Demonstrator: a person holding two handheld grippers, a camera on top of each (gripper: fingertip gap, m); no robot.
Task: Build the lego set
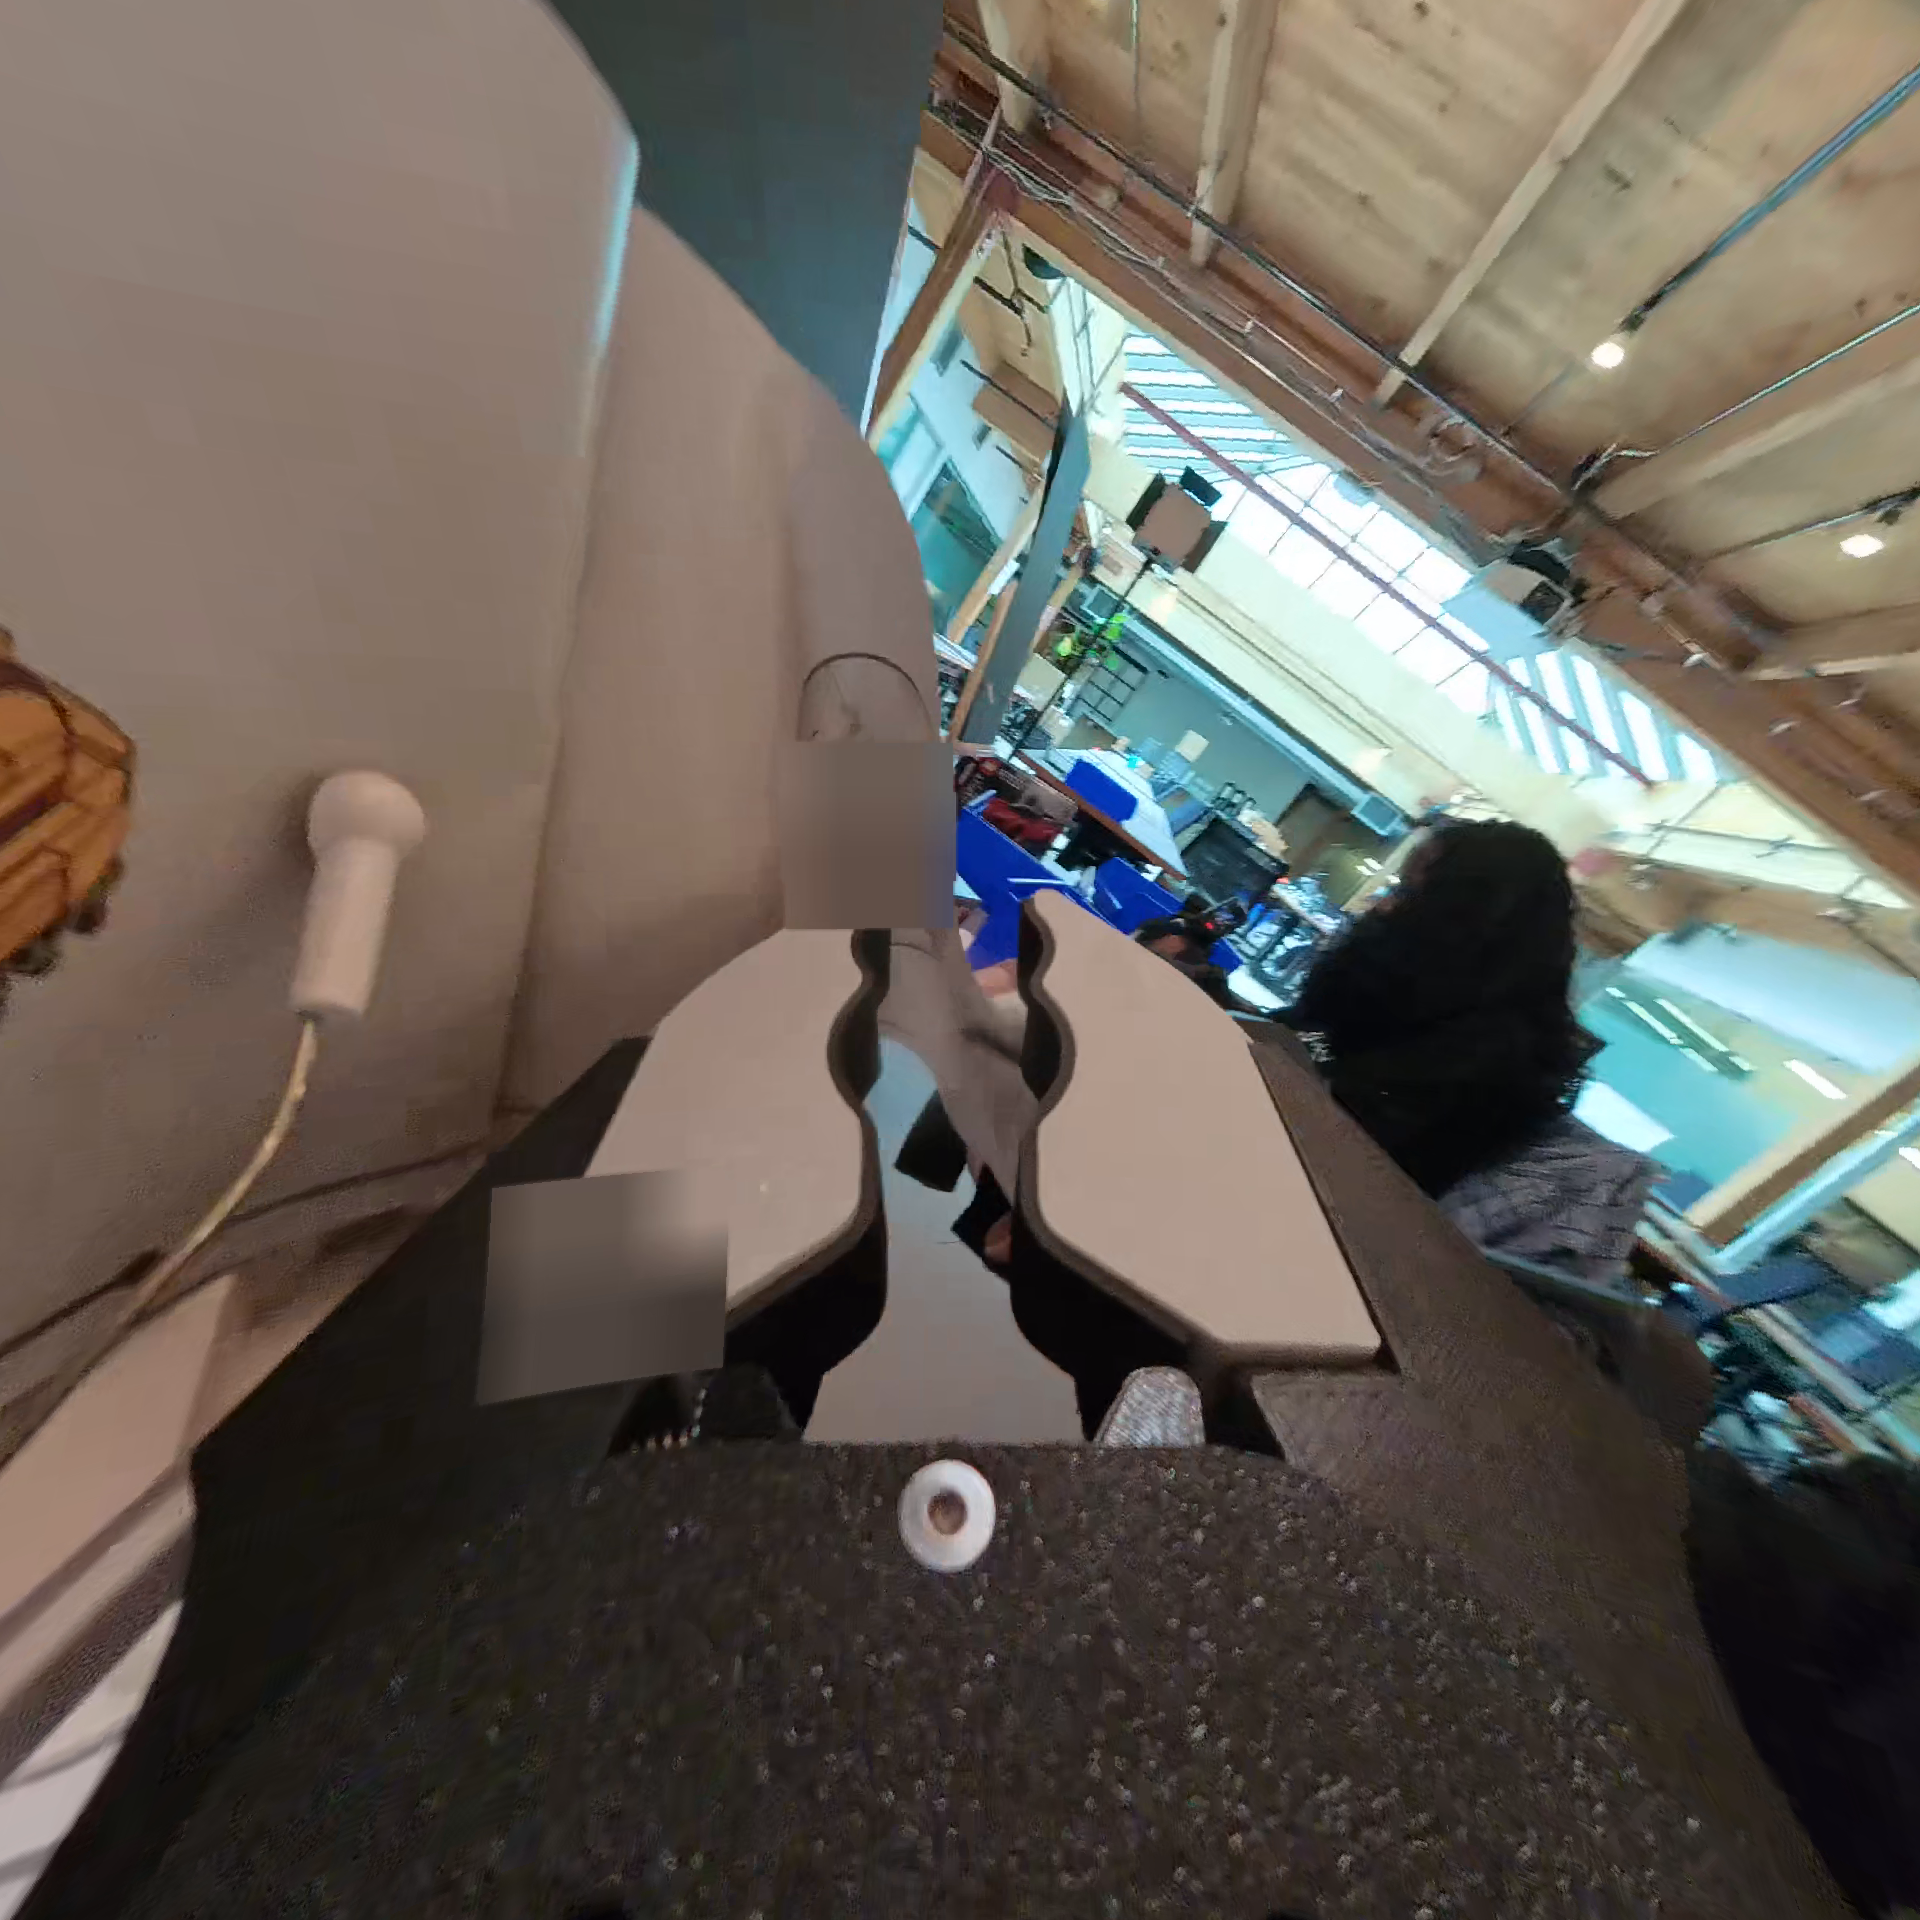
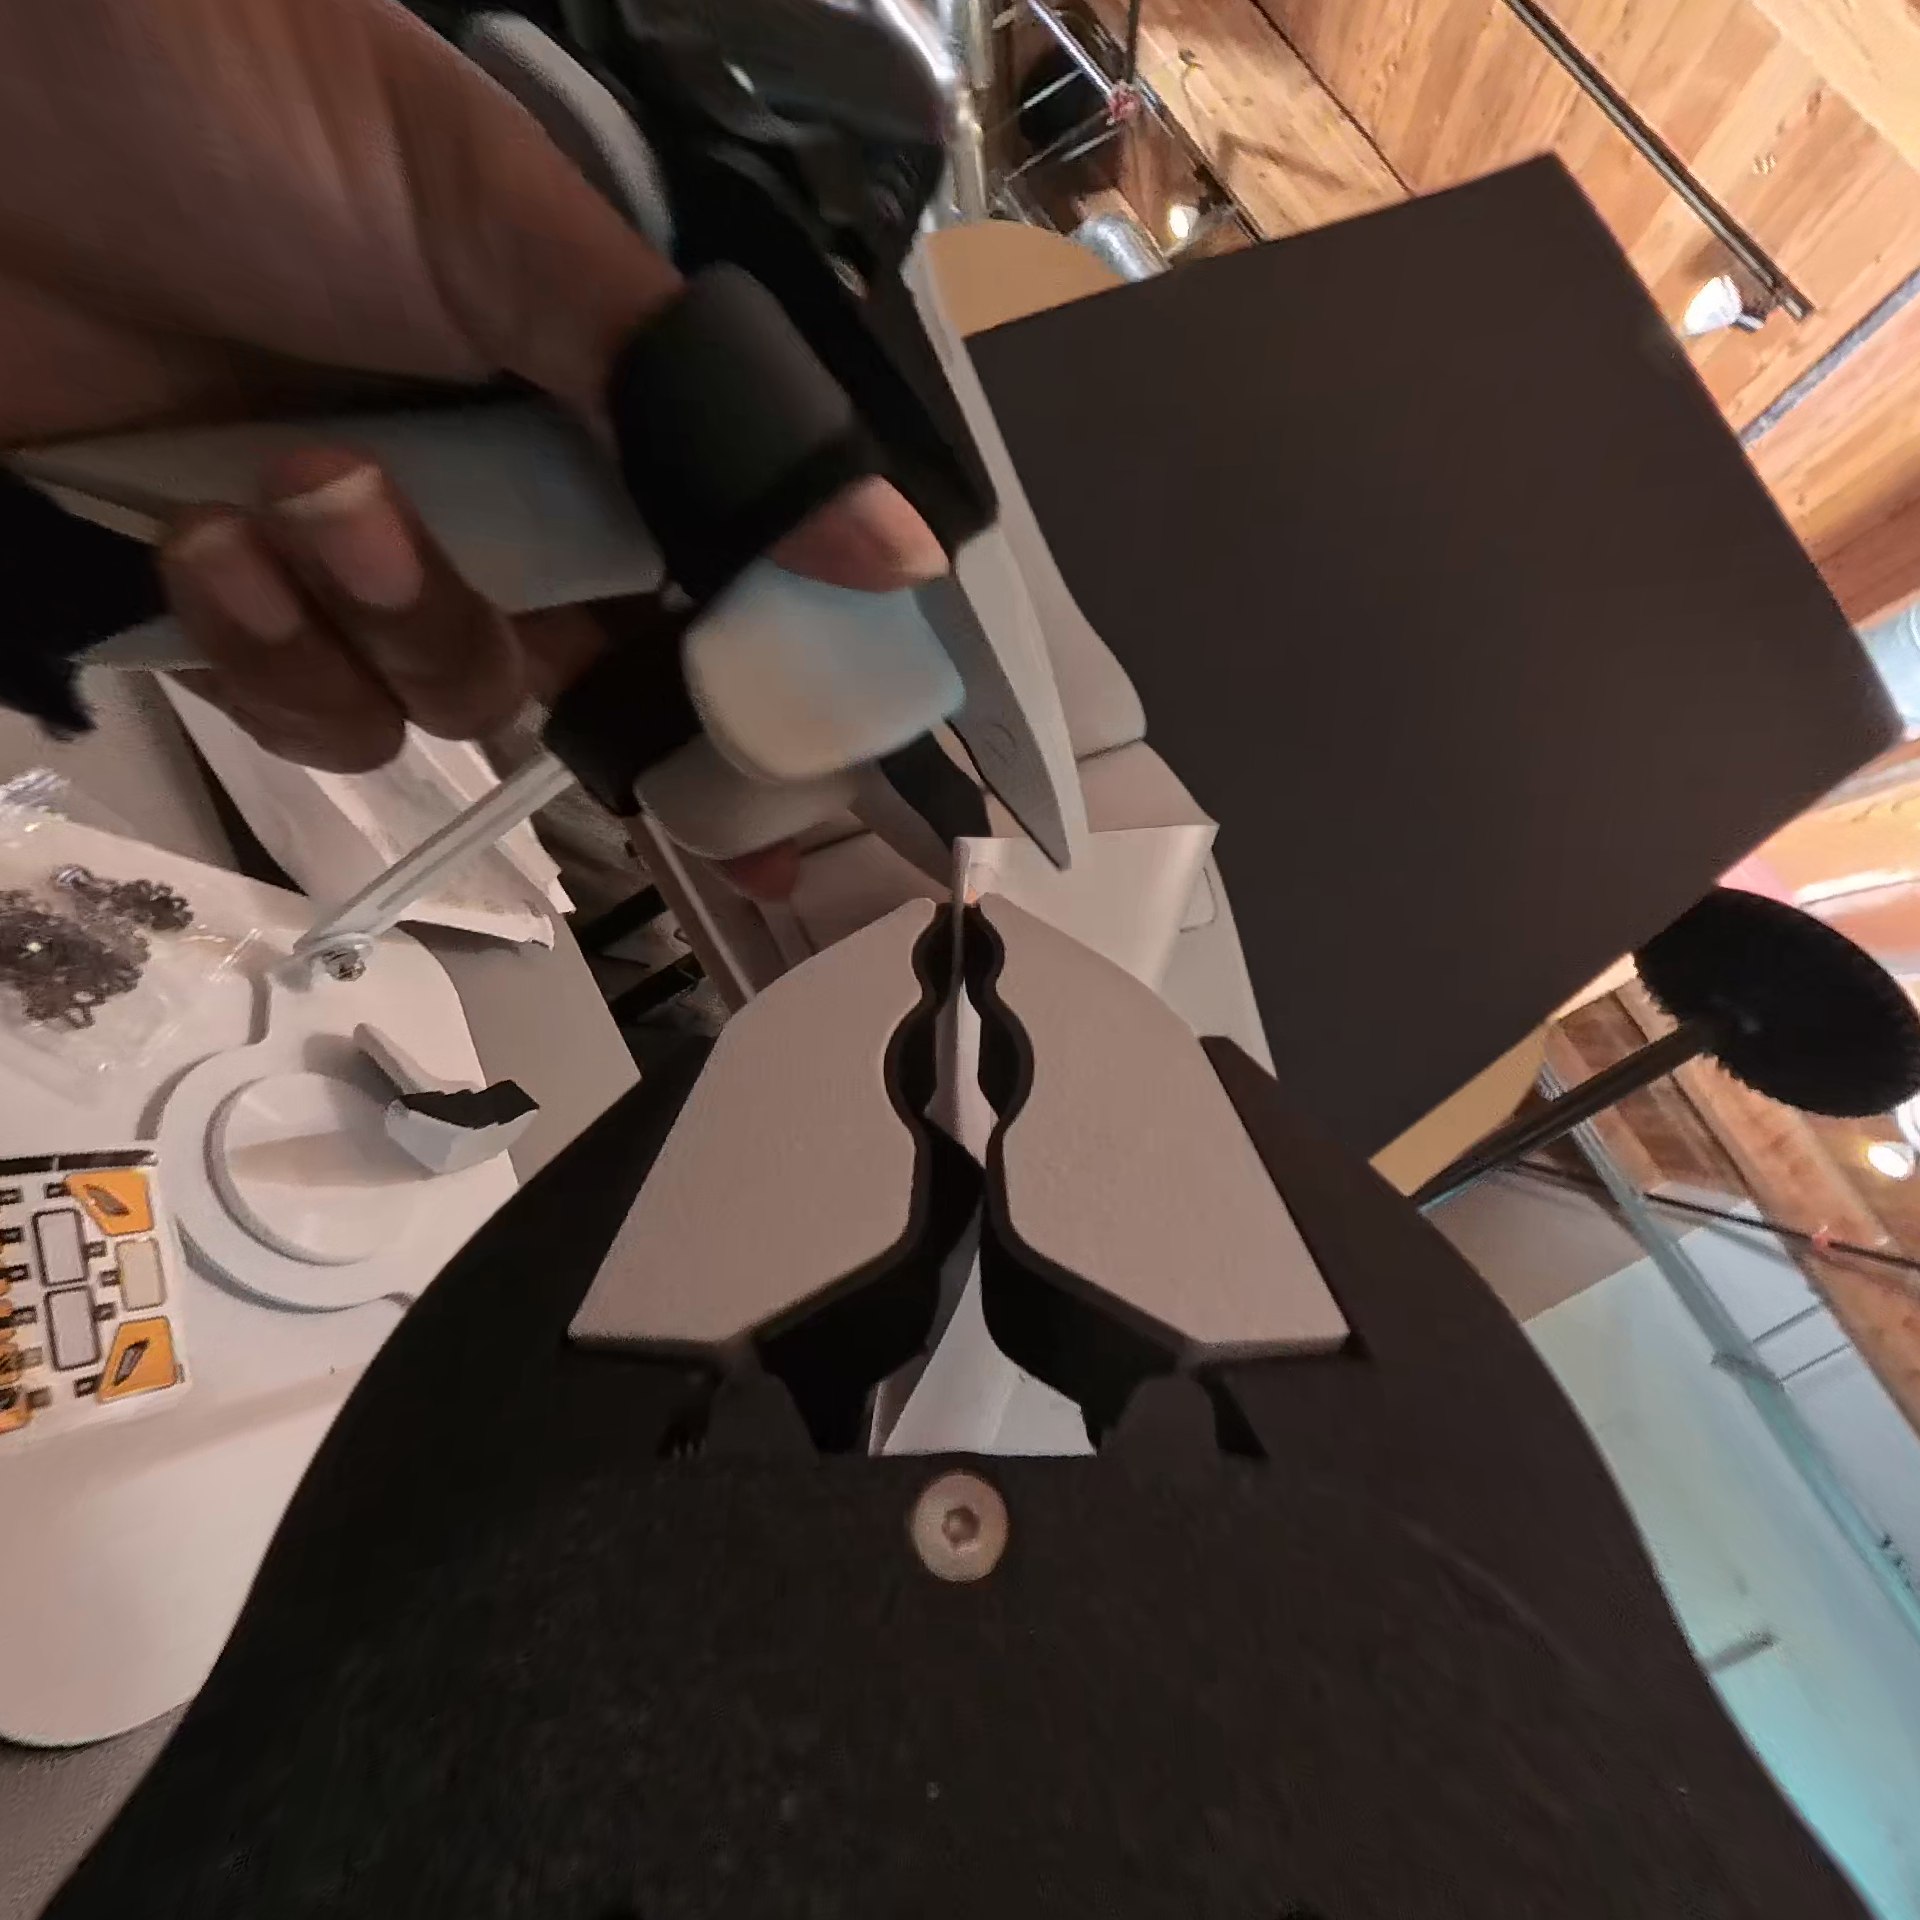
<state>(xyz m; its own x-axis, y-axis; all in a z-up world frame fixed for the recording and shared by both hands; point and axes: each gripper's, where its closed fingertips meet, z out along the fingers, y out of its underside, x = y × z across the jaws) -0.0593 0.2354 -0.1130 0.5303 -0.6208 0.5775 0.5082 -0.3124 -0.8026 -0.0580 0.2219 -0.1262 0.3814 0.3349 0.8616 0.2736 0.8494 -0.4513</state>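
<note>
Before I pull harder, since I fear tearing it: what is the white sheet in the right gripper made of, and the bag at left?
Sheet: looks like thin matte paper, creased and edge-on between the fingers. Bag: clear glossy plastic film, crinkled, dark parts showing through.

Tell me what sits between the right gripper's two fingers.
A thin white sheet, edge-on, is pinched between the right gripper's fingers; the right wrist view shows it.
</note>
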